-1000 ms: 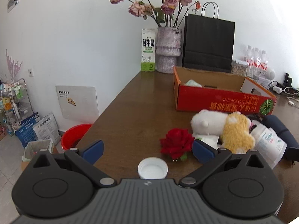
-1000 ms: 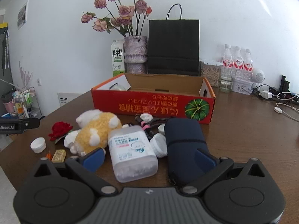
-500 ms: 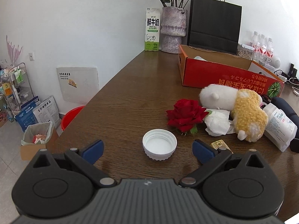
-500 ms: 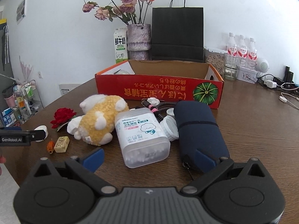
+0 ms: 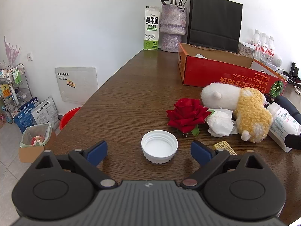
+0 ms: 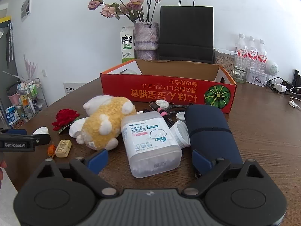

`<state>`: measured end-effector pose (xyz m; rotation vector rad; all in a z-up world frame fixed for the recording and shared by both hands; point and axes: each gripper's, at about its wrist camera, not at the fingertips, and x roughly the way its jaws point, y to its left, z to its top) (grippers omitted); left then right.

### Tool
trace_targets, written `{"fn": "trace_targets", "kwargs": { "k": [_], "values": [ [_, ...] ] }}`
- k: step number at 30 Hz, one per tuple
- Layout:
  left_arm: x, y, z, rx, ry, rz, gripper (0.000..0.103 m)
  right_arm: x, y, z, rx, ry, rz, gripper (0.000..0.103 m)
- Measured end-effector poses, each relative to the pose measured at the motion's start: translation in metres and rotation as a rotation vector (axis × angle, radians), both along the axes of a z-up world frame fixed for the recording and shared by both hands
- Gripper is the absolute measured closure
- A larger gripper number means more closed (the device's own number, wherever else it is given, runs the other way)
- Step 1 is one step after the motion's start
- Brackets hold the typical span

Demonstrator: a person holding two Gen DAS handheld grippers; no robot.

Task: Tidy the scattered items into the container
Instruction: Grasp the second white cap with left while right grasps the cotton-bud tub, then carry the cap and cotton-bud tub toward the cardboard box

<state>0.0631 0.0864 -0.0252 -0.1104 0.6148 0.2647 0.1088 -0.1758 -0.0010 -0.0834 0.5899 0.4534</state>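
two grippers over a wooden table (image 5: 131, 86). left gripper (image 5: 149, 151): jaws wide but closing, white cap (image 5: 159, 146) between them on the wood, pads clear of it. right gripper (image 6: 149, 160): jaws also closing, swab box (image 6: 150, 141) lying between them (untouched). beyond, rose (image 5: 185, 114), plush (image 6: 105, 126), dark pouch (image 6: 210, 130), all outside red carton (image 6: 169, 92).

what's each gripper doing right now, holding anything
Left gripper: jaws wide and closing, white cap between them, untouched.
Right gripper: jaws wide and closing around the cotton swab box, no contact yet.
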Motion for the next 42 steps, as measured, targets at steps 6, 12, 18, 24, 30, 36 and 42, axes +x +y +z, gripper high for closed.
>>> {"fn": "trace_targets", "kwargs": {
  "k": [6,12,18,24,30,36,42],
  "values": [
    [0.003,-0.001,-0.002,0.002,-0.003,-0.014,0.024,0.01,0.007,-0.004,0.001,0.02,0.023,0.019],
    [0.002,0.0,-0.001,-0.004,-0.017,-0.025,0.047,0.011,0.011,-0.005,0.007,0.026,0.048,0.032],
    [0.001,-0.001,0.0,0.006,-0.02,-0.025,0.056,0.017,0.016,-0.005,0.005,0.028,0.043,0.032],
    [0.0,-0.003,-0.001,0.012,-0.024,-0.036,0.06,0.027,0.027,-0.012,-0.018,0.042,0.042,0.033],
    [-0.002,-0.003,-0.002,0.013,-0.027,-0.042,0.062,0.02,0.022,-0.015,0.004,0.021,0.036,0.04],
    [-0.005,-0.004,0.001,0.001,-0.036,-0.046,0.062,0.012,0.014,-0.01,0.021,-0.002,0.026,0.04],
    [-0.009,-0.005,0.011,0.007,-0.067,-0.039,0.062,0.008,0.011,-0.004,0.038,-0.021,0.02,0.04]
  ]
}}
